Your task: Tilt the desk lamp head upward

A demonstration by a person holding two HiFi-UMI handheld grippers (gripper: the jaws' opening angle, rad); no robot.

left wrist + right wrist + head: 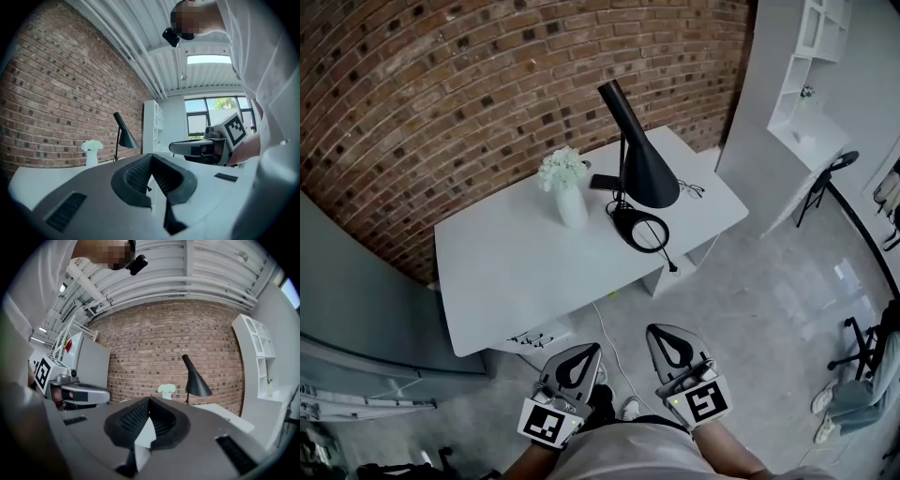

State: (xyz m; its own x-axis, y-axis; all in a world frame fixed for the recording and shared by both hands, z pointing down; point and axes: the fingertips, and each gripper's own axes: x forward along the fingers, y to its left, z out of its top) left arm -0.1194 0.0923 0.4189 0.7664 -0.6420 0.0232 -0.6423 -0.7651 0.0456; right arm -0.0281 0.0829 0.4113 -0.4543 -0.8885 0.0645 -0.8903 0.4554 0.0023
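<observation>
Both grippers low in the head view, held close to the person's body, well apart from the desk (511, 272). Left gripper (593, 348) jaws closed tip to tip, nothing between them. Right gripper (654, 330) the same, tips together and empty. The two sit side by side, near each other, not touching, both pointing toward the desk.

Lamp (623, 150), black, stands on the right half of the white desk, toward the back edge. Its cone head (647, 173) is tilted down, the wide opening facing the desk top and the narrow end up toward the brick wall (441, 94). Black ring base (642, 231) lies in front of the head, and a cord (667, 258) runs from it over the front edge.

White vase (572, 206) with white flowers (562, 169) stands just left of the lamp, not touching it. Small dark flat item (602, 181) sits between the vase and the lamp stem; cannot tell what it is. Left half of the desk is bare.

Between grippers and desk there is only grey floor with a thin white cable (609, 342) across it. White shelf (811, 66) at the upper right, black chair (825, 178) below it. Another person's legs (862, 389) at the right edge, well apart from the desk
</observation>
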